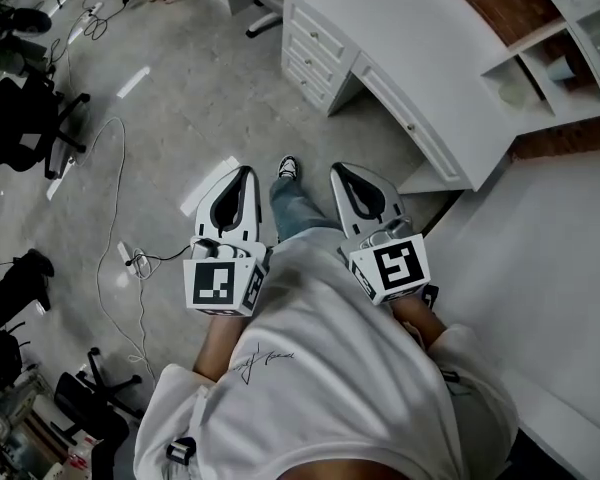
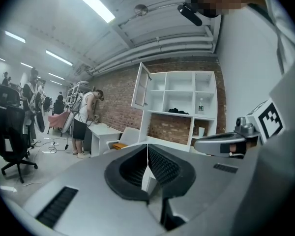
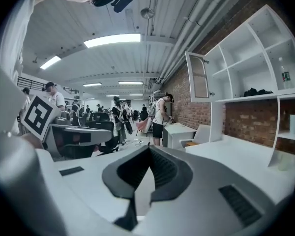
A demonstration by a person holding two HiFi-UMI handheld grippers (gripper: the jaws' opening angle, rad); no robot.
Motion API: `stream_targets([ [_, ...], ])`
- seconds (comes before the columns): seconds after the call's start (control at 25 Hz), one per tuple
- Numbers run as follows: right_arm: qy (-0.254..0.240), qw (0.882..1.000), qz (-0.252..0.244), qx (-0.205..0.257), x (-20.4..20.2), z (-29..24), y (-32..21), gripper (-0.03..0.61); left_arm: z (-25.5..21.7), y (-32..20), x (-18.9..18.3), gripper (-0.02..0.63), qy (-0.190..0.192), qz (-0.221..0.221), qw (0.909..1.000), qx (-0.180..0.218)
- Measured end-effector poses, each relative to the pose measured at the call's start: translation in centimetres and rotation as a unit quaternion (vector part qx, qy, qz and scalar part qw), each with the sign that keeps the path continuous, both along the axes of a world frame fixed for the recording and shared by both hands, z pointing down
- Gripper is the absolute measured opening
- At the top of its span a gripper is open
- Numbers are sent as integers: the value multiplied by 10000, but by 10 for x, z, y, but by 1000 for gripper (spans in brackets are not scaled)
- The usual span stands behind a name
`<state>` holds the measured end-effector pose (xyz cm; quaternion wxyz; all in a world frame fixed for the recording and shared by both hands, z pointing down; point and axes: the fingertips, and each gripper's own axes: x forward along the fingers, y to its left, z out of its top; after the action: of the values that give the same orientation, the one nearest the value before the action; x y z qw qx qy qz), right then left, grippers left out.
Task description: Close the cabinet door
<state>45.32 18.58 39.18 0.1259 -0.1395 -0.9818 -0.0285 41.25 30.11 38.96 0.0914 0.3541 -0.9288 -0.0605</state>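
Grippers poised beside the white curved desk point(image 1: 420, 58).
Grey left gripper point(image 1: 244, 173) and right gripper point(image 1: 338, 168) point forward, parallel, jaws pressed together, empty.

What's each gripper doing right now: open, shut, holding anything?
Left gripper: shut, holding nothing.
Right gripper: shut, holding nothing.

Desk point(image 1: 420, 58) ahead and to the right of the person, shelf unit point(image 1: 580, 38) on its back edge, cabinet door point(image 3: 197, 77) open at the unit's upper left, office chair point(image 1: 25, 118) far left, power strip point(image 1: 128, 255) on the floor point(image 1: 200, 98) between.
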Motion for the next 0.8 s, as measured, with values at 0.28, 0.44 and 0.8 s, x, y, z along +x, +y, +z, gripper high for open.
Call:
stream_targets([
  [0.28, 40, 9999, 29, -160, -63, 1, -1, 25, -3, 1, -52, 17, 30, -34, 10000, -78],
  [0.44, 44, 9998, -24, -196, -101, 3, -4, 25, -3, -4, -90, 17, 25, 0, 9999, -150],
  [0.8, 185, 9996, -119, -149, -185, 3, -18, 25, -8, -26, -171, 17, 84, 81, 9998, -186],
])
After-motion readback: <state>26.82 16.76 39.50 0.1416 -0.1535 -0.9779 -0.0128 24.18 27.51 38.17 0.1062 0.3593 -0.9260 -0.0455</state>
